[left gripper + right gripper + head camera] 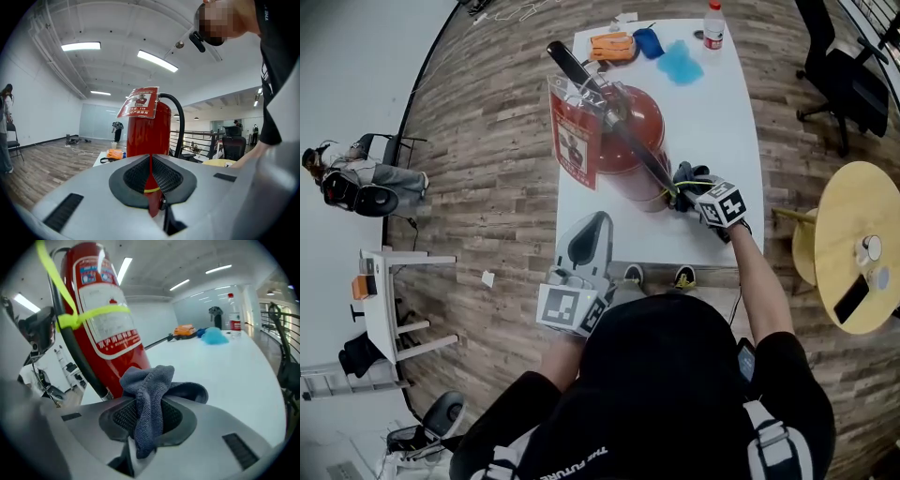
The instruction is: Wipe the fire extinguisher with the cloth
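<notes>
At the white table's (741,141) far edge lie an orange pouch (611,46), a dark-blue thing (648,42) and a light-blue crumpled thing (680,63). A water bottle (713,25) stands at its far right corner. A black office chair (844,75) stands to its right.

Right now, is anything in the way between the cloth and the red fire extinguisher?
No, nothing visible. The right gripper pinches the grey cloth right by the red body of the fire extinguisher. The black hose, tied on with a yellow strap, runs down just beside that spot, not across it.
</notes>
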The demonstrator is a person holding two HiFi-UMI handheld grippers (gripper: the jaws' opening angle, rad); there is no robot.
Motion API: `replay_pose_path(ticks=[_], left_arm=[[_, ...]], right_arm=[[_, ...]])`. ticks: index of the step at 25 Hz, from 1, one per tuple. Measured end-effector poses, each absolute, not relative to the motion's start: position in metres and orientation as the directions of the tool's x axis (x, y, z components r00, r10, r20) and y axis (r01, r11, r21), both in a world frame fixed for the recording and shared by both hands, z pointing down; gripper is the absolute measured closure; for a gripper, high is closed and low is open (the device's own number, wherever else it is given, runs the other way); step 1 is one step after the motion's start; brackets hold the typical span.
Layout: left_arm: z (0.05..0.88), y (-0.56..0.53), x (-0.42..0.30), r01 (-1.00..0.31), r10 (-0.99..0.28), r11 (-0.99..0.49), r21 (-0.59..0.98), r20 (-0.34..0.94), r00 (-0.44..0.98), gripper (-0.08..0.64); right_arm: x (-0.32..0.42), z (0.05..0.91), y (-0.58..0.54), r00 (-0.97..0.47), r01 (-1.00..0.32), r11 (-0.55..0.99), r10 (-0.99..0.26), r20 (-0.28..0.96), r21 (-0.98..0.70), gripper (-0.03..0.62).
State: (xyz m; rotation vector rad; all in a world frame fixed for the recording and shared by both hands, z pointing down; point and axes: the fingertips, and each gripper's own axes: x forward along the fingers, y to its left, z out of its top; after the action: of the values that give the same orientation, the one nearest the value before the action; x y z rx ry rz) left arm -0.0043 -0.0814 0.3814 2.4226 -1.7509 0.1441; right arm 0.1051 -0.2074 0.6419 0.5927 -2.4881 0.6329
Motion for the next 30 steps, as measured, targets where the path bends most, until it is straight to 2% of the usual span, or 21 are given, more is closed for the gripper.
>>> replay_pose_path(ticks=[9,15,22,25,30], left_arm=[[0.387,-0.078,-0.027,-0.976,-0.954,-0.212,0.052,0.207,0.218,0.528],[0.400,-0.073,-0.041,-0.988,-0.952,-0.144,0.051,0.267,0.153,0.528],[0.406,-0.077,-0.057,-0.994,-0.946,-0.095,0.045,0.305,0.105,0.528],[0.409,-0.081,-0.063,-0.992,-0.945,-0.113,0.047,0.305,0.122,0.528],[0.417,-0.090,-0.058,-0.975,-0.929,-0.211,0.065,0.296,0.221,0.528]], right_arm=[[0.083,0.652,-0.234,-0.781,-0.336,0.897,-0.095,0.617,-0.287,0.505],[0.038,0.658,-0.276,-0.754,-0.193,0.953,0.008,0.657,-0.233,0.506],[-0.024,0.647,-0.288,-0.820,-0.059,0.922,0.174,0.545,-0.382,0.508],[-0.008,0.649,-0.288,-0.835,-0.080,0.931,0.133,0.534,-0.356,0.509],[0.057,0.655,-0.263,-0.824,-0.210,0.916,0.022,0.566,-0.341,0.512]])
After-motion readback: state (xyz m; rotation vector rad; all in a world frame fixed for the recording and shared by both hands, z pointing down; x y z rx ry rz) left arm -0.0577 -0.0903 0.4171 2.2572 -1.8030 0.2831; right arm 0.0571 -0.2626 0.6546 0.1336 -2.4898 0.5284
